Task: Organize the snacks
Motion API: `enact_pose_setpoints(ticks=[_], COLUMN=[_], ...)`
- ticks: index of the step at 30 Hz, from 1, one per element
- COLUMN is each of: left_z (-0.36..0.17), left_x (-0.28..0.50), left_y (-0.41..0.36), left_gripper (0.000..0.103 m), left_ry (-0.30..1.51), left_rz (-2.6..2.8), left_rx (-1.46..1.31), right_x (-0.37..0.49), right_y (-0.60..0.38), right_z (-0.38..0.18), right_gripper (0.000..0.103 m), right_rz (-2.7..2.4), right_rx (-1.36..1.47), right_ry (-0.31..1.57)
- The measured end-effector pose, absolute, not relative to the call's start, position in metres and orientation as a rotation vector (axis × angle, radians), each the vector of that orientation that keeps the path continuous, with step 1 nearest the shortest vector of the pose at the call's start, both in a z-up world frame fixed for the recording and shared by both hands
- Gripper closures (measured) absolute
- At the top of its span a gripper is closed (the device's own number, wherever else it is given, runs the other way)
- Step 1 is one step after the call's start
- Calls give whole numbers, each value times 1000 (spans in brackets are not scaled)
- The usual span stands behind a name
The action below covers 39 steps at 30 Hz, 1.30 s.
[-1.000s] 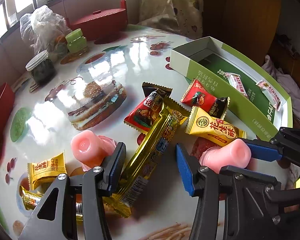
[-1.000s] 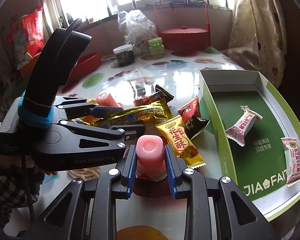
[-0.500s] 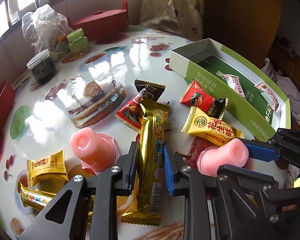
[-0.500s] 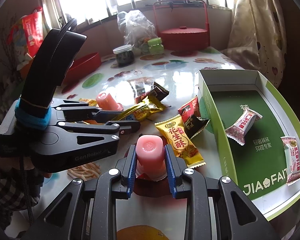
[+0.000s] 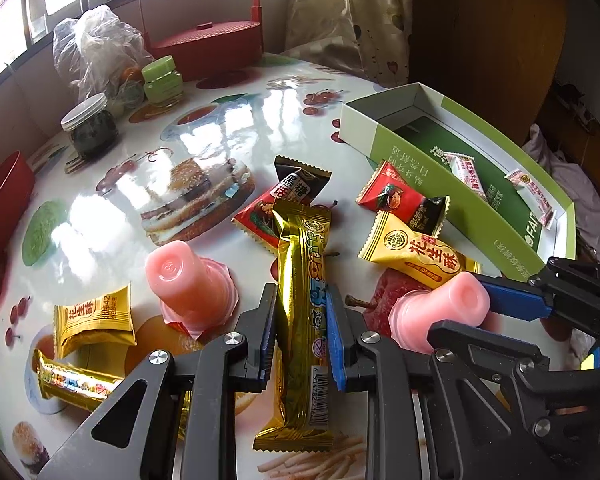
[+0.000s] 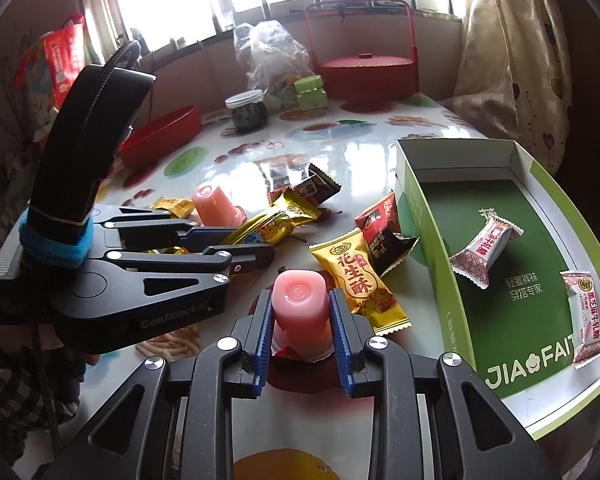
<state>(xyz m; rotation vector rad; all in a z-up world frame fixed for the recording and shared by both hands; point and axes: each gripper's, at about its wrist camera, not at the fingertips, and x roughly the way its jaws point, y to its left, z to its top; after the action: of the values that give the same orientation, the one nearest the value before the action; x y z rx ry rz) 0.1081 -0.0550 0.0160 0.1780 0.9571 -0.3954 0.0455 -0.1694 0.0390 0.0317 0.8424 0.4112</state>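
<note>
My left gripper (image 5: 300, 332) is shut on a long gold snack bar (image 5: 302, 280) lying on the table; it also shows in the right wrist view (image 6: 272, 226). My right gripper (image 6: 300, 320) is shut on a pink jelly cup (image 6: 300, 304), also seen in the left wrist view (image 5: 448, 308). A second pink jelly cup (image 5: 188, 284) stands left of the bar. A yellow peanut candy pack (image 6: 356, 280), a red and black pack (image 6: 384, 232) and another red and black pack (image 5: 284, 200) lie nearby. The green and white box (image 6: 428, 248) holds two white wrapped candies (image 6: 486, 246).
A small yellow pack (image 5: 94, 320) and another gold bar (image 5: 76, 384) lie at the left. A dark jar (image 5: 90, 126), green jar (image 5: 162, 80), plastic bag (image 5: 96, 48), red basket (image 5: 208, 44) and red bowl (image 6: 160, 136) stand at the far side.
My left gripper closed from wide open onto the gold bar, and the bar swung to point straight ahead. The right gripper kept its hold on the jelly cup.
</note>
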Motion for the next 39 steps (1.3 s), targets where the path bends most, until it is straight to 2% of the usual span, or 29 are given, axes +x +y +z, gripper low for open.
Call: enact_pose_setpoints(ticks=[39], left_z=[62], left_x=[77], left_y=[-39], left_gripper=[79], left_ry=[844], left_rz=[-356], left_rx=[84], right_x=[24], right_y=[-172], right_z=[76], right_gripper=[77], right_rz=[395], right_rx=[24], right_ry=[734])
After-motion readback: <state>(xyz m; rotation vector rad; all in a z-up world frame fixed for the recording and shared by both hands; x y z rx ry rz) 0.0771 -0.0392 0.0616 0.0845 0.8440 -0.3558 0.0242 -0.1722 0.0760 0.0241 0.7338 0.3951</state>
